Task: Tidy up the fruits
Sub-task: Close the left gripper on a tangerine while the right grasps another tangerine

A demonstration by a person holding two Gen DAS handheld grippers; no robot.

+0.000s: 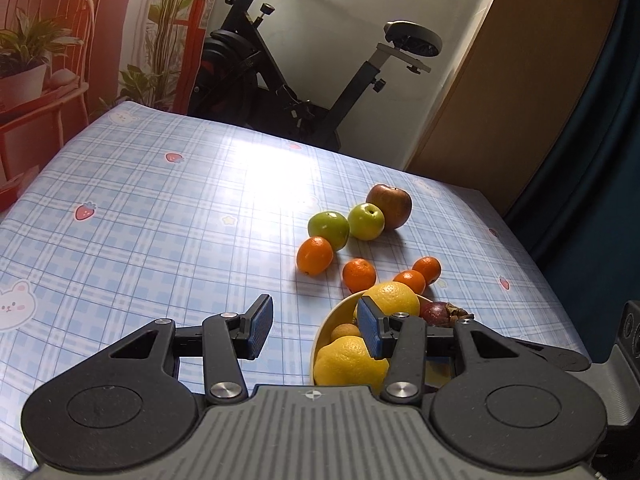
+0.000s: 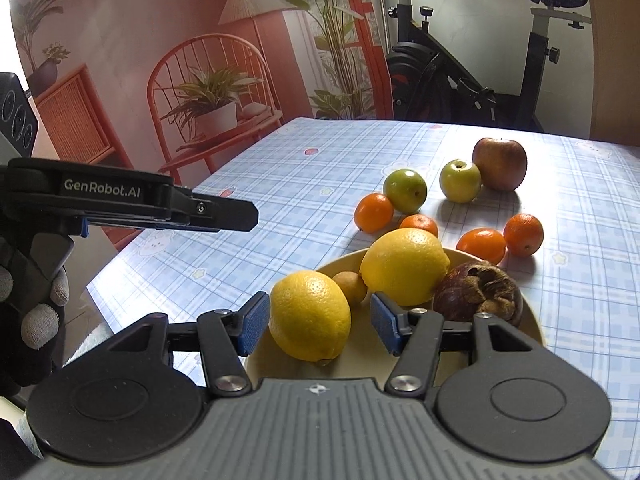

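We see a table under a blue checked cloth, with an exercise bike beyond its far edge and a printed backdrop of a red chair and potted plants to the far left. At the near edge sits a yellow bowl holding two lemons, a small tan fruit and a dark purple fruit with dried leaves on top. The nearer lemon lies with its long axis running from far left to near right, its nub toward us; the farther lemon lies across, tip to the right. Beyond the bowl, loose on the cloth, are four oranges — one touching a green apple — then a second green apple and a red apple side by side, stems up. The right gripper hovers over the bowl's near rim, jaws spread and pinching nothing, the nearer lemon showing between them. The left gripper hangs left of the bowl, jaws likewise apart and empty, held by a gloved hand.
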